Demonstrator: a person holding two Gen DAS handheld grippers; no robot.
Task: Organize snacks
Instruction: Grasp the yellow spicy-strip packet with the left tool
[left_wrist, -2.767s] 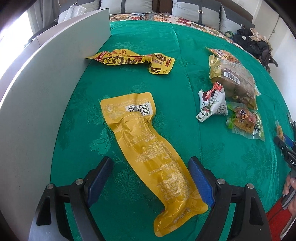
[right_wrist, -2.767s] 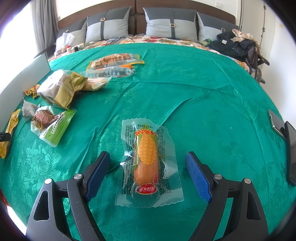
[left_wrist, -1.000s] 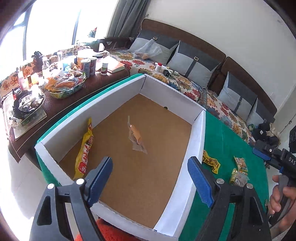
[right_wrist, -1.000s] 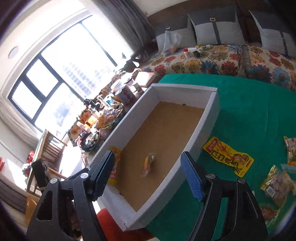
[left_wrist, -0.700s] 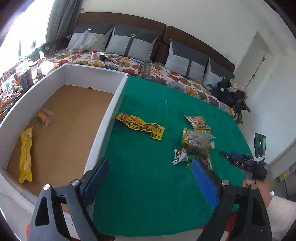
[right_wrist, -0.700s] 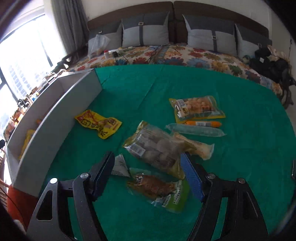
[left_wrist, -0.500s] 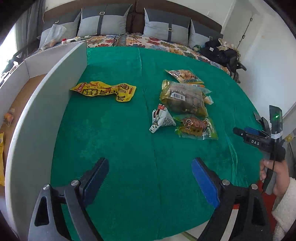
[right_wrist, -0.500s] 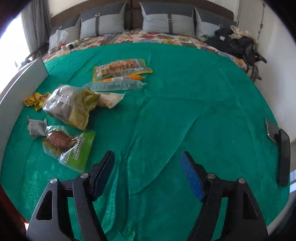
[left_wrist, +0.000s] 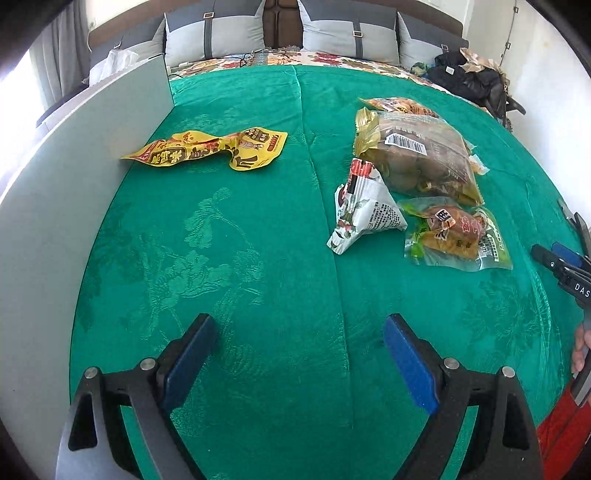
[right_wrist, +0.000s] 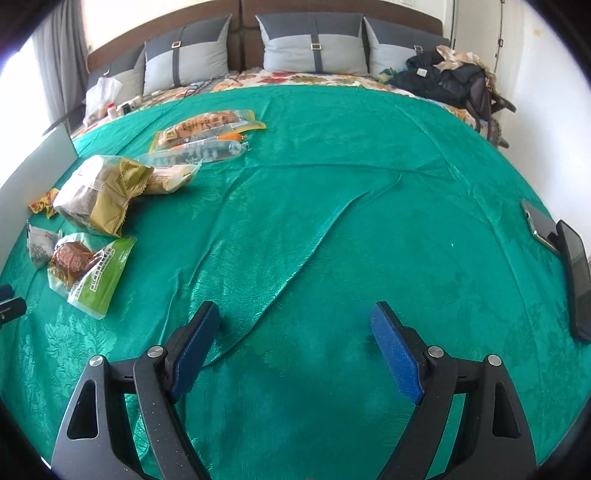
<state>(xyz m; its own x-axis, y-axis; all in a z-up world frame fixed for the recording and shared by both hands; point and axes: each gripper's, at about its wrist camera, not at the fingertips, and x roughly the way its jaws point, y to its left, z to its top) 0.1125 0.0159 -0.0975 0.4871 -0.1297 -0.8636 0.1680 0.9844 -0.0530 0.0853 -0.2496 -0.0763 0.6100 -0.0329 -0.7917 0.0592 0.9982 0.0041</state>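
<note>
- my left claw (left_wrist: 295, 354) is spread wide and empty over bare green cloth, near the white box wall (left_wrist: 55, 206).
- my right claw (right_wrist: 291, 339) is opening, nothing between its pads.
- snacks lie right of that wall: yellow packet (left_wrist: 210, 149) nearest, triangular white packet (left_wrist: 364, 214) farther, probably the easiest next picks.

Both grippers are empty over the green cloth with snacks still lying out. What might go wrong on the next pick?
The white triangular packet touches the green-edged pouch and the big brown bag; closing there may catch two packs. The cloth is wrinkled and could get pinched. The right gripper, jaws opening on nothing, works near two phones at the edge.
</note>
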